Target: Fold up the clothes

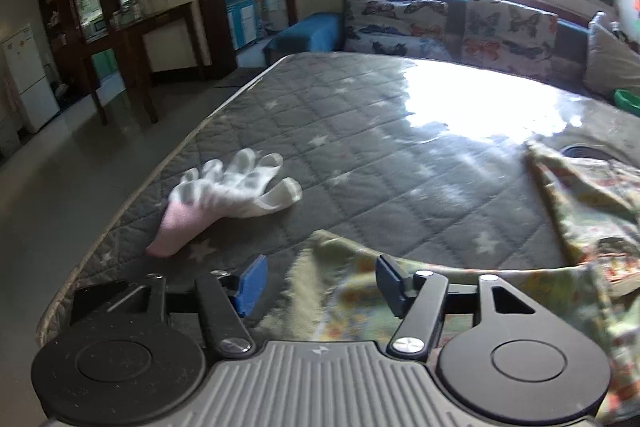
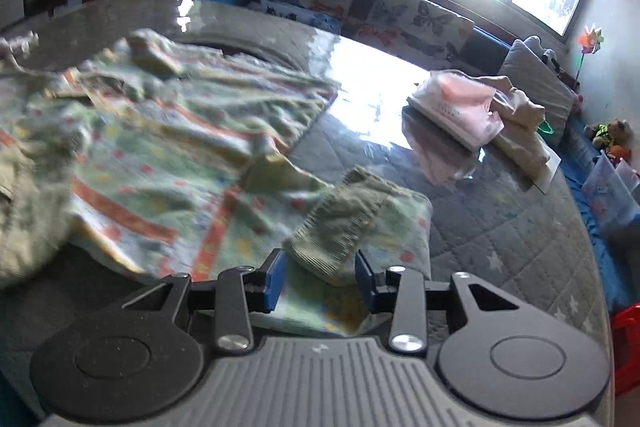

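- Spreading across both views, a grey quilted mattress with pale stars (image 1: pixel 360 131) carries everything, with bright window glare toward 12 o'clock.
- A crumpled pale-green patterned garment with orange bands and coloured dots (image 2: pixel 168 163) lies on the mattress, filling the 9 to 11 o'clock side of the right wrist view; its ribbed olive-green cuff (image 2: pixel 340 223) rests folded over the cloth near the middle.
- A stack of folded pink and cream clothes (image 2: pixel 472 107) sits well apart at 2 o'clock.
- A white glove with a pink cuff (image 1: pixel 228 195) lies near the mattress edge at 10 o'clock.
- The left gripper (image 1: pixel 318 287) has its blue pads apart above the garment's hem, gripping nothing.
- The right gripper (image 2: pixel 320 283) has its pads apart, flanking the cuff; contact is unclear.
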The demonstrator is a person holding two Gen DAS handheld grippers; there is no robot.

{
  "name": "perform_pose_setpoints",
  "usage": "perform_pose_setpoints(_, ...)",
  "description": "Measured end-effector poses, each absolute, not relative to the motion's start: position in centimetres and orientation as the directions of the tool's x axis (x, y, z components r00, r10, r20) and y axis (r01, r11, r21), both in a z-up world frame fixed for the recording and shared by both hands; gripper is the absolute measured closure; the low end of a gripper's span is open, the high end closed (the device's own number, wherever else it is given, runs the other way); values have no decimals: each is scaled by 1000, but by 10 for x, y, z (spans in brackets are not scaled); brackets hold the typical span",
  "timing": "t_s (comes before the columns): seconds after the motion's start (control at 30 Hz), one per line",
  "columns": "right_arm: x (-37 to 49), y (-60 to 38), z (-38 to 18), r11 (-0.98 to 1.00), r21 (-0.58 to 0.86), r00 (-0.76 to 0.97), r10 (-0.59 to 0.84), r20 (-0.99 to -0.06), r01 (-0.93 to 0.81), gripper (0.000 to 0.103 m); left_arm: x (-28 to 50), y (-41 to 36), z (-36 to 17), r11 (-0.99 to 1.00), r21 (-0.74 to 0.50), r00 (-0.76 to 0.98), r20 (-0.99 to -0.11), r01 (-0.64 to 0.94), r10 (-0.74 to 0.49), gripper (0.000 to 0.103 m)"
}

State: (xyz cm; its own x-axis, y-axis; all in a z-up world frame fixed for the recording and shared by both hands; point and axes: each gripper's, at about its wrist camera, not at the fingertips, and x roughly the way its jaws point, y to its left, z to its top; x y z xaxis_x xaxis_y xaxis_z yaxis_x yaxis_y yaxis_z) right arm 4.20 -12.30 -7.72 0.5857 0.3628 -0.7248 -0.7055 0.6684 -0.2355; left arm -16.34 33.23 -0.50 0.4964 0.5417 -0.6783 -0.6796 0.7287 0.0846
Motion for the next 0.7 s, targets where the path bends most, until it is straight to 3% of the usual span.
perform_pose_setpoints(0.1,43,-123,-82,662,-231,582,374,-722,-713,72,-153,317,2,760,82,530,-668,-645,522,33)
perform_pose_setpoints(0.13,43,-123,-82,665,-230,584,376,-719,-711,82,-149,312,3,771,77,542,-667,-632,511,33)
perform_pose_setpoints(0.23,45,-125,-81,685,-206,589,387,-710,-699,96,-134,295,7,811,65,580,-666,-581,469,31)
perform_pose_setpoints(0.47,57,-163,-44,800,-95,672,424,-607,-592,101,-95,255,9,891,56,651,-663,-451,371,26)
perform_pose_setpoints(0.7,76,-224,-33,915,-33,765,317,-561,-403,101,-62,215,4,943,51,684,-675,-329,276,24)
